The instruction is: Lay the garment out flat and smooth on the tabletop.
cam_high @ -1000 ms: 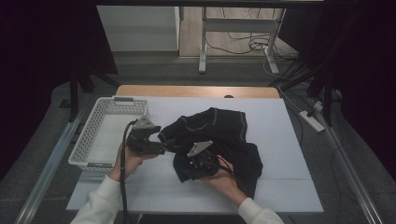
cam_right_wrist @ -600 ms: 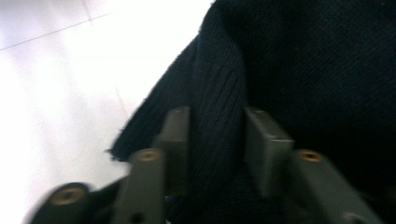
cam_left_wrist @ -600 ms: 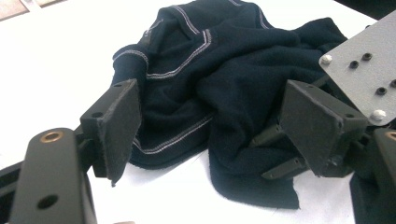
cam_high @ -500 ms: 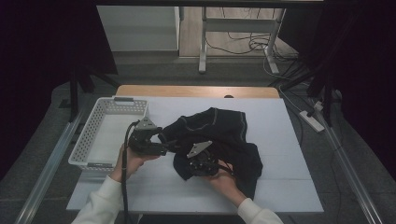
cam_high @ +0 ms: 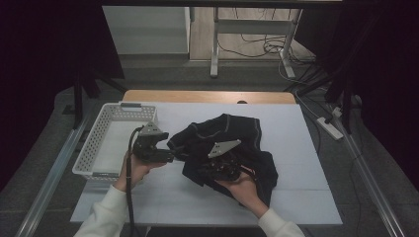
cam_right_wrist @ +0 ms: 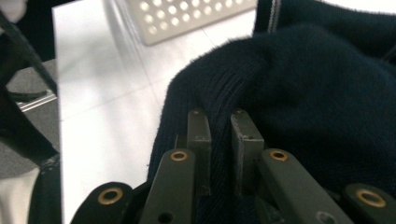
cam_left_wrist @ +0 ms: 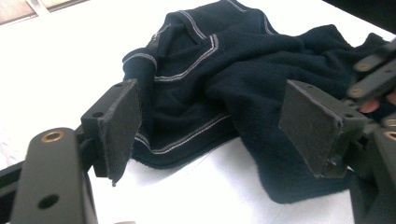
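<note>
The dark garment (cam_high: 232, 143) has barely shifted mid-bench: right tool (cam_right_wrist: 219, 135) stays clamped on its fold, left tool (cam_left_wrist: 215, 126) gapes beside it, ready to bite.

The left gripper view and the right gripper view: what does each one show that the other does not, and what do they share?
The left gripper view alone shows the left tongs open around the white-stitched hem, not pinching it. The right gripper view alone shows the right tongs shut on a ribbed fold of the cloth, and a corner of the white basket. Both show the dark garment lying crumpled on the white table.
</note>
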A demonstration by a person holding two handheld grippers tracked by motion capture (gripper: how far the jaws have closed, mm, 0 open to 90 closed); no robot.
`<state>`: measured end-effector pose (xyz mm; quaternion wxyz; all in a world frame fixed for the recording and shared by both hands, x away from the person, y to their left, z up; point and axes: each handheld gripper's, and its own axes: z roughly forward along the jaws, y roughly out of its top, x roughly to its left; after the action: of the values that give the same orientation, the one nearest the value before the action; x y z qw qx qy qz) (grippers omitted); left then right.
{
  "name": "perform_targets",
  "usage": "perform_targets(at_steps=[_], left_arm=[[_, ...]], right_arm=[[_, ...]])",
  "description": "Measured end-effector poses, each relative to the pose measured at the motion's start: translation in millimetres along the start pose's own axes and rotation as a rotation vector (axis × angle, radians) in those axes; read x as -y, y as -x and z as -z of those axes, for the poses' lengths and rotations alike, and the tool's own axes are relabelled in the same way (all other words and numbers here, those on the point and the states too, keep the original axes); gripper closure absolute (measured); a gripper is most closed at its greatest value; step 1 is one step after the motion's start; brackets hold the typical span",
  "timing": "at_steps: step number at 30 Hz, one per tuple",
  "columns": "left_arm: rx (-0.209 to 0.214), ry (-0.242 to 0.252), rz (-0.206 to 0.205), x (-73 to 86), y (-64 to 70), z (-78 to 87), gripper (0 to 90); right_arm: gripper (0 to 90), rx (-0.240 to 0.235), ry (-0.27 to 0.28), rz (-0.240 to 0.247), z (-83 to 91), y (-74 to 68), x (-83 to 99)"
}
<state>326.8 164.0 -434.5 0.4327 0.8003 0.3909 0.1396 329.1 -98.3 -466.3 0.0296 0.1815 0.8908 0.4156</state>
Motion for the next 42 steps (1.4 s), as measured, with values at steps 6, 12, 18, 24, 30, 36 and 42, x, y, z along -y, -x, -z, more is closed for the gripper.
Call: perform_targets(at_steps=[6, 12, 18, 24, 30, 36, 42], left_arm=[[-0.006, 0.006, 0.001, -0.2, -0.2, 1.3, 22.0], [-0.005, 0.002, 0.007, 0.8, -1.4, 0.2, 21.9], [-0.004, 0.006, 0.007, 0.7, -1.3, 0.6, 21.9], [-0.003, 0.004, 0.007, 0.8, -1.3, 0.1, 21.9], [-0.002, 0.004, 0.004, 0.5, -0.6, 0.4, 21.9], [-0.001, 0.003, 0.005, 0.9, -1.0, 0.0, 21.9], [-0.001, 0.003, 0.007, 1.1, -1.9, 0.0, 21.8]], right_arm=[[79.8, -0.052, 0.006, 0.016, 3.1, -14.2, -0.5], [79.8, -0.06, -0.035, 0.056, -5.6, -24.0, 4.5], [79.7, -0.041, -0.052, 0.09, -13.0, -29.1, 6.6], [79.7, -0.043, -0.051, 0.088, -14.3, -29.9, 7.9], [79.8, -0.047, -0.064, 0.103, -17.2, -35.2, 10.0], [79.9, -0.056, -0.093, 0.135, -20.8, -47.8, 12.1], [79.8, -0.087, -0.102, 0.166, -22.6, -62.9, 10.0]])
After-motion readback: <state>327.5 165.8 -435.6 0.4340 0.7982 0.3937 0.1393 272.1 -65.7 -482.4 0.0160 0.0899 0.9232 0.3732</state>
